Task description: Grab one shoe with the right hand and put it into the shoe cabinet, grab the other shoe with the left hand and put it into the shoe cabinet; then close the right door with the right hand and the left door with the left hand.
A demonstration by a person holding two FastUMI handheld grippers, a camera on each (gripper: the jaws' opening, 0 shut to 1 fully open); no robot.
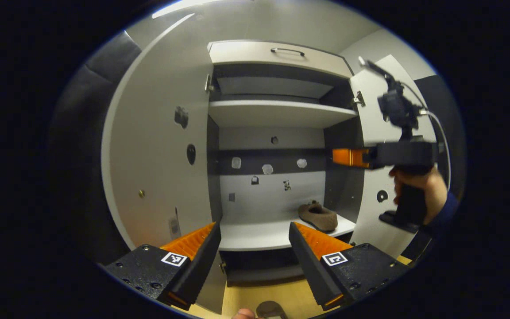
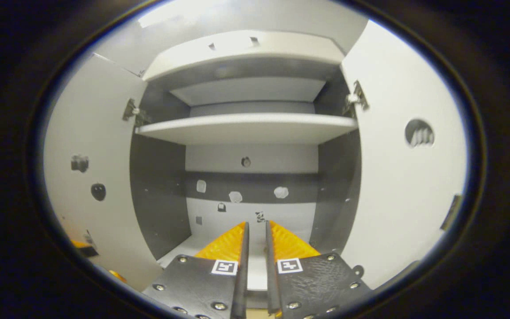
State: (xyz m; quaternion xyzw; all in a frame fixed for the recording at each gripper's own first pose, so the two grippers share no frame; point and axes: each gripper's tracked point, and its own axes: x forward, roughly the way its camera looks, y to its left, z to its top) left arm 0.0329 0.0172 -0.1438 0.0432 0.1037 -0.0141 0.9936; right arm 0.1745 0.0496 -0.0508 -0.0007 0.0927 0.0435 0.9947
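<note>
The shoe cabinet stands open in front of me, its left door and right door both swung out. A brown shoe lies on the lower shelf, at its right end. My left gripper is open and empty, held just in front of that shelf. A hand holds my right gripper higher up by the right door, pointing into the cabinet. In the right gripper view, the right gripper has its fingers nearly together with nothing between them. A brownish rounded thing, perhaps the other shoe, sits at the bottom edge.
An upper shelf spans the cabinet, and a drawer with a handle sits on top. Wooden floor shows below the cabinet. The two doors flank the opening on either side.
</note>
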